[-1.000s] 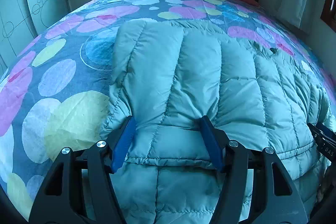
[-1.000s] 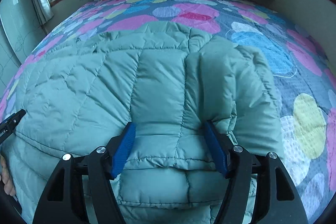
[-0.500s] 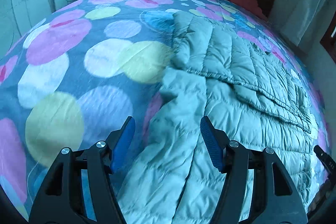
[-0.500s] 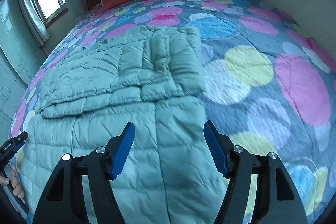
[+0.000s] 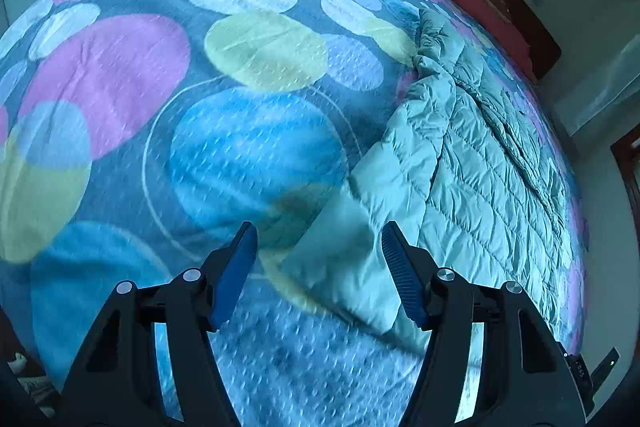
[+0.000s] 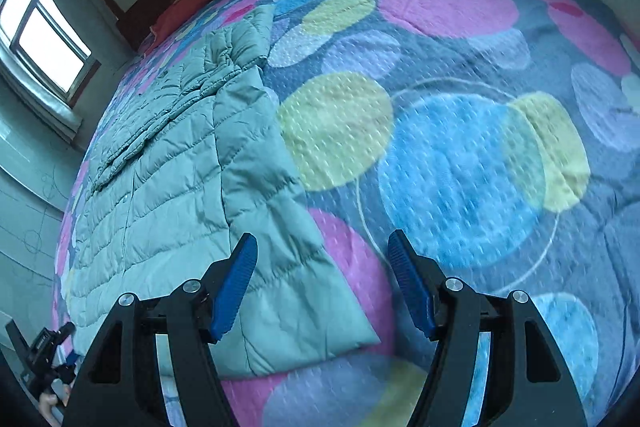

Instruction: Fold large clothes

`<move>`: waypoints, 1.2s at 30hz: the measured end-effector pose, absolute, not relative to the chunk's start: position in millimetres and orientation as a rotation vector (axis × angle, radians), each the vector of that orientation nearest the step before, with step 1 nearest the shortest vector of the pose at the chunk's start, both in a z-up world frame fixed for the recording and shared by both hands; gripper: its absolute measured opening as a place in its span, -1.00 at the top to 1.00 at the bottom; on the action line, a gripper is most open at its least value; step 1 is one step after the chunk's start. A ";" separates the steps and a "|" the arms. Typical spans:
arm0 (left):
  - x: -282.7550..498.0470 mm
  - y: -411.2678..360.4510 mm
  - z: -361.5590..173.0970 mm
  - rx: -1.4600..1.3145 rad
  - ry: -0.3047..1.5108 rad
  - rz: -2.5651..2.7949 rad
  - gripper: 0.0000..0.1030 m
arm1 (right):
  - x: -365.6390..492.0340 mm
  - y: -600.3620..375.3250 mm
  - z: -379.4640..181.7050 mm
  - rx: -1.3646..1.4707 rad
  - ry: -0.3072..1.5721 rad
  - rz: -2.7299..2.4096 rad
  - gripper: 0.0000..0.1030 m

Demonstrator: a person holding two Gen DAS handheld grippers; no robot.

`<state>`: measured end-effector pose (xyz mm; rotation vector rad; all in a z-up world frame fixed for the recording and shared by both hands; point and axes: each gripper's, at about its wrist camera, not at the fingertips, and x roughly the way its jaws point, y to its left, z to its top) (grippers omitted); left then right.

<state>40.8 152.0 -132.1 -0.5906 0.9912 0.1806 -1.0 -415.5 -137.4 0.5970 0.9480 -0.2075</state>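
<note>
My left gripper [image 5: 316, 267] points steeply down at the bed, jaws released and holding nothing; its blue pads [image 5: 236, 275] stand apart with bare cover and one corner of cloth between them, neither pad pressing on it. Ahead of and to the right of this tool lies the quilted jacket [image 5: 480, 163], pale green and puffy, its stitched bands running across it. A smooth flap at its near corner [image 5: 344, 259] reaches in between the jaws, and a bunched, gathered edge lies at its far end. The jacket rests flat on the bedspread [image 5: 160, 87], which is printed with large pink, blue and yellow circles.

My right gripper [image 6: 322, 283] is pitched down likewise, jaws released and empty. Here the jacket [image 6: 172, 163] lies ahead and to the left of the tool; its near corner passes under the left pad [image 6: 236, 287], while the right pad hangs over bare bedspread [image 6: 460, 167]. Folded layers show on its far part. At the lower left edge of this view my other gripper [image 6: 44, 355] is dimly seen.
</note>
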 end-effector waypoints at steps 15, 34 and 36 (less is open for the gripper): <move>24.5 135.3 -142.4 -0.753 0.969 0.096 -0.33 | -32.9 -404.2 -147.0 0.805 0.893 -0.110 -0.34; 53.7 126.1 -150.1 -0.771 0.926 -0.013 0.88 | -11.8 -403.4 -163.7 0.925 0.841 -0.039 0.89; 49.2 128.2 -142.3 -0.768 0.898 -0.031 0.92 | -15.1 -404.1 -156.5 0.914 0.824 -0.023 0.92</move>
